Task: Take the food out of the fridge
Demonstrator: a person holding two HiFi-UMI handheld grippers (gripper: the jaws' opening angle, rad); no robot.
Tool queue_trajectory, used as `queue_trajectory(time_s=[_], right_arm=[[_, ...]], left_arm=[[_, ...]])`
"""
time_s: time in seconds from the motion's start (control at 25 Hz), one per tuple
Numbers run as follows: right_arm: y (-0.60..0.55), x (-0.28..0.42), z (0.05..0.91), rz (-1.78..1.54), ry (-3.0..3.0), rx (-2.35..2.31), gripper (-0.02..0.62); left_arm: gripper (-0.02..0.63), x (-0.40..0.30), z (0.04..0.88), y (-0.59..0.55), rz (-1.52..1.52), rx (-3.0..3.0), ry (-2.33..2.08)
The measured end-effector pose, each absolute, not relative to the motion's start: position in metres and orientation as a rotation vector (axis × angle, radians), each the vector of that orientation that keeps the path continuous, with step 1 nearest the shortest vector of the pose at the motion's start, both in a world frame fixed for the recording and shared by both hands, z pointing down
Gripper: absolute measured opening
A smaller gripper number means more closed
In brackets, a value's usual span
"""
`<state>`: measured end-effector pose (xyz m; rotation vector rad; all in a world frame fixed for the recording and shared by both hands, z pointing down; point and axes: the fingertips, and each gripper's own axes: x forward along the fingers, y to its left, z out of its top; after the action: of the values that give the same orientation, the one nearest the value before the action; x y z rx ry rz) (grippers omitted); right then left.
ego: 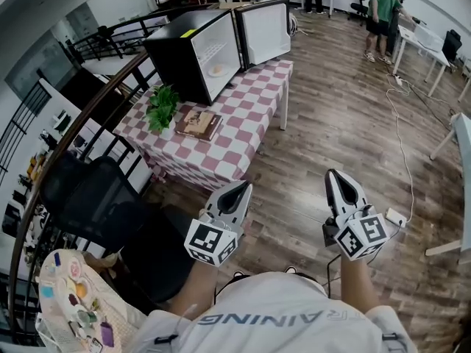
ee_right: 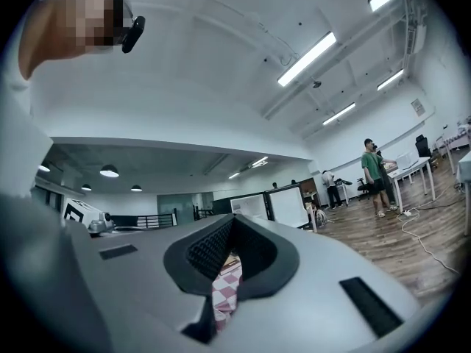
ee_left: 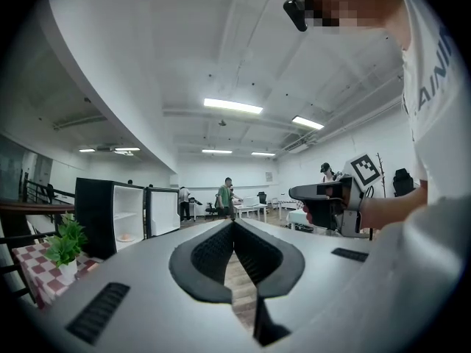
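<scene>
A small black fridge (ego: pixel 193 50) stands on a table with a red-and-white checked cloth (ego: pixel 243 116), well ahead of me. Its door (ego: pixel 263 31) hangs open. A pale piece of food (ego: pixel 216 70) lies on the fridge's lower shelf, and it also shows in the left gripper view, food (ee_left: pixel 126 236). My left gripper (ego: pixel 243 187) and right gripper (ego: pixel 333 173) are held side by side over the wooden floor, short of the table. Both point level at the fridge. Their jaws meet at the tips, with nothing between them, left gripper (ee_left: pixel 233 223), right gripper (ee_right: pixel 230 219).
A potted plant (ego: pixel 163 107) and a book (ego: pixel 199 123) sit on the table's near end. A black office chair (ego: pixel 96 197) and a curved railing (ego: pixel 81 116) are at my left. A white cable (ego: pixel 401 145) and power strip (ego: pixel 396 216) lie at the right. People (ego: pixel 383 9) stand by far desks.
</scene>
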<state>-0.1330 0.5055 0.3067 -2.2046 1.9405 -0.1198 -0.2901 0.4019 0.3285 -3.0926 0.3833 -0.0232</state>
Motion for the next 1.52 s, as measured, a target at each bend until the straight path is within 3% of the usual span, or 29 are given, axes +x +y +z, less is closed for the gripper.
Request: queue_trajectory(time_s=[0.28, 0.92, 1.52], right_arm=[[0.532, -0.063, 0.318, -0.168, 1.924, -2.247, 0.018], [0.504, 0.002, 0.342, -0.215, 1.989, -2.187, 0.019], [0.347, 0.072, 0.350, -0.350, 1.946, -2.224, 0.019]], left_arm=[[0.009, -0.228, 0.330, 0.423, 0.020, -3.089, 0.409], [0.009, -0.144, 0.345, 0.382, -0.073, -3.103, 0.354], [0.009, -0.082, 0.347, 0.238, -0.081, -3.134, 0.300]])
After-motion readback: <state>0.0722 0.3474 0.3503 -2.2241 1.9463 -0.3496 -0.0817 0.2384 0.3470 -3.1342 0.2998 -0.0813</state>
